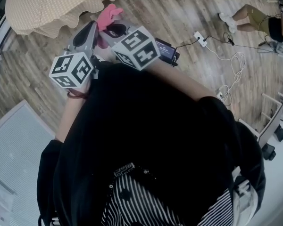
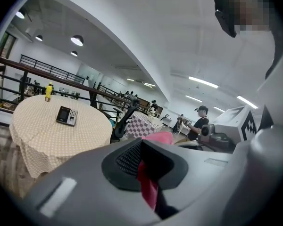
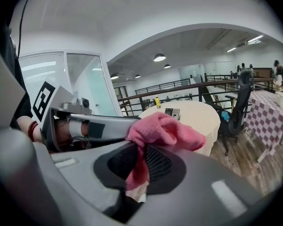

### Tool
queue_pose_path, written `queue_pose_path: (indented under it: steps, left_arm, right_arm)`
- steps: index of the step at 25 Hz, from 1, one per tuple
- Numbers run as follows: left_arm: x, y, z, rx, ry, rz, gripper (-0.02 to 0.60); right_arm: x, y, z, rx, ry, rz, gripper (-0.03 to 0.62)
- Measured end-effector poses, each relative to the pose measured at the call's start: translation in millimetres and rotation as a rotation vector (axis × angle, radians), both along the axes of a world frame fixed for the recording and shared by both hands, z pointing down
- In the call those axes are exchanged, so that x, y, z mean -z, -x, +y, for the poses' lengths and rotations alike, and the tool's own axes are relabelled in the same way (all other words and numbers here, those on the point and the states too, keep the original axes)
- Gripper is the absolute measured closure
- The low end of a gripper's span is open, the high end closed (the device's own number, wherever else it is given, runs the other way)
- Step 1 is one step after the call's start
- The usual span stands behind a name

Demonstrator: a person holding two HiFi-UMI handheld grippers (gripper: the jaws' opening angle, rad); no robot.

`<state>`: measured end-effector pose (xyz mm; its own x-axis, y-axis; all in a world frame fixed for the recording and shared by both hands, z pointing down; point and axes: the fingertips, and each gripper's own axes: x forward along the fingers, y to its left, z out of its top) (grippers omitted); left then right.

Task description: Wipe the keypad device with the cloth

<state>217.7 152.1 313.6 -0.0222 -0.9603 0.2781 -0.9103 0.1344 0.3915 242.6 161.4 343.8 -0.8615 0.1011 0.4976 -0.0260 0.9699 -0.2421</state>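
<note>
Risk: pink fleecy cloth (image 3: 166, 130) is pinched in both my left gripper (image 2: 145, 169) and right gripper (image 3: 139, 163) (opposing pulls could drop it); black keypad device (image 2: 66, 115) sits well apart on cream-clothed round bench (image 2: 35, 138).

You've got a black short-sleeved top (image 1: 146, 126) on, with black-and-white striped fabric (image 1: 132, 206) below it and a dark red band (image 1: 77, 94) on your left wrist. The left claw (image 2: 148, 173) is smooth pale grey with dark mesh-textured pads, and the right claw (image 3: 137, 168) looks the same. Each has a white cube with black square markers, the left cube (image 1: 71, 69) and the right cube (image 1: 137, 46).
</note>
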Motion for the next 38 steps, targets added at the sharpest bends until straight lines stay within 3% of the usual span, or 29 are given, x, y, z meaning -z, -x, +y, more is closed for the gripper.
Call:
queue_pose_path:
  steps: [19,38]
  left_arm:
    - [-10.8,224.4,71.2,0.020,-0.030,0.014,0.578]
    - [-25.8,280.9,109.4,0.124,-0.028,0.051,0.578]
  right_arm:
    - [-10.4,223.4,70.0,0.029,-0.017,0.020,0.546]
    - [-24.2,281.7,100.8,0.137,0.013,0.055,0.546]
